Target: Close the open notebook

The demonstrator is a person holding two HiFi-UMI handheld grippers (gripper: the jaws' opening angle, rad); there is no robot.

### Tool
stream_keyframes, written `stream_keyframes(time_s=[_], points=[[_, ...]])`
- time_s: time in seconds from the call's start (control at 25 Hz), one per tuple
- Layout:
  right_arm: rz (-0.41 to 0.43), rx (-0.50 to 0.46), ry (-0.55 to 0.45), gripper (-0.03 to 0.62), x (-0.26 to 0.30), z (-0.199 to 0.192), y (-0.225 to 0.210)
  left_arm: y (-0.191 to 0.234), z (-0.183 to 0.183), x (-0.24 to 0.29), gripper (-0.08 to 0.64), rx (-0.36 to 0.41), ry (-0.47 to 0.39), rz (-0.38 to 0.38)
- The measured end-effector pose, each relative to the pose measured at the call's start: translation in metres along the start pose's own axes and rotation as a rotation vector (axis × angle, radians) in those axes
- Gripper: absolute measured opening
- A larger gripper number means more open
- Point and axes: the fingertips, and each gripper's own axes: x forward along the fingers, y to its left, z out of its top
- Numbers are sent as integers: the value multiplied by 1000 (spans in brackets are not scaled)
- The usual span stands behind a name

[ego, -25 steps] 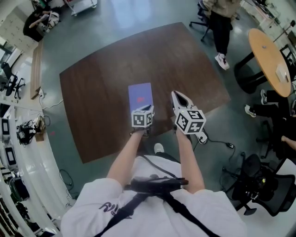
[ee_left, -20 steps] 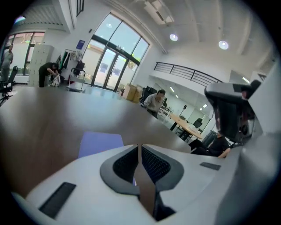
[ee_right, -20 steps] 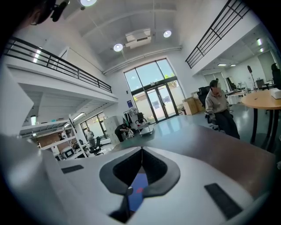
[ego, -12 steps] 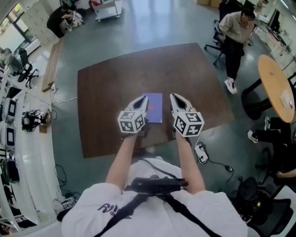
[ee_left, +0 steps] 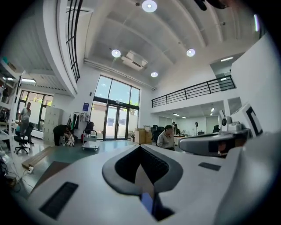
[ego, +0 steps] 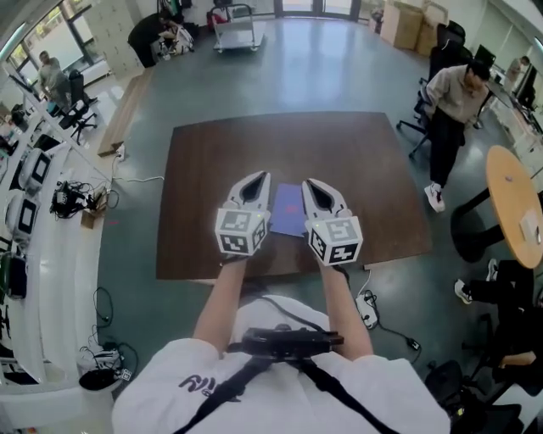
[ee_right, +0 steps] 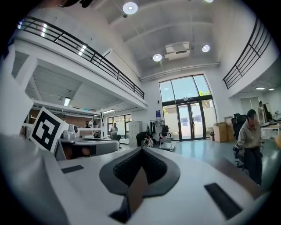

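The notebook (ego: 287, 209) lies closed, purple-blue cover up, on the dark brown table (ego: 339, 153) near its front edge. In the head view both grippers are held up above it, pointing forward and level. My left gripper (ego: 258, 178) hangs over the notebook's left side, my right gripper (ego: 309, 183) over its right; neither touches it. The left gripper (ee_left: 140, 147) has just closed its jaws the last bit, with nothing between them. The right gripper (ee_right: 141, 149) is shut and empty too. A blue sliver of the notebook (ee_left: 147, 202) shows below the left jaws.
A person (ego: 454, 97) stands by an office chair off the table's right corner. A round wooden table (ego: 513, 203) is at the far right. A power strip (ego: 366, 307) with cables lies on the floor near the front edge. Desks line the left wall, and a cart (ego: 233, 17) stands at the back.
Both grippers have risen from the table and tipped up to level, the left one more. The head view has lifted, so the notebook and table sit further off.
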Motion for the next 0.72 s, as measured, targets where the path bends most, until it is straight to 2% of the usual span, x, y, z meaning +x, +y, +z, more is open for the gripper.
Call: stream_keyframes(time_s=[0.36,0.72], points=[[13,15,-26,3,-5,1,17,-2,1,-26,9,1,-11,-1],[-14,27,-51,3,-19,5,8,-19,-7,-29,9,29,22,-20]])
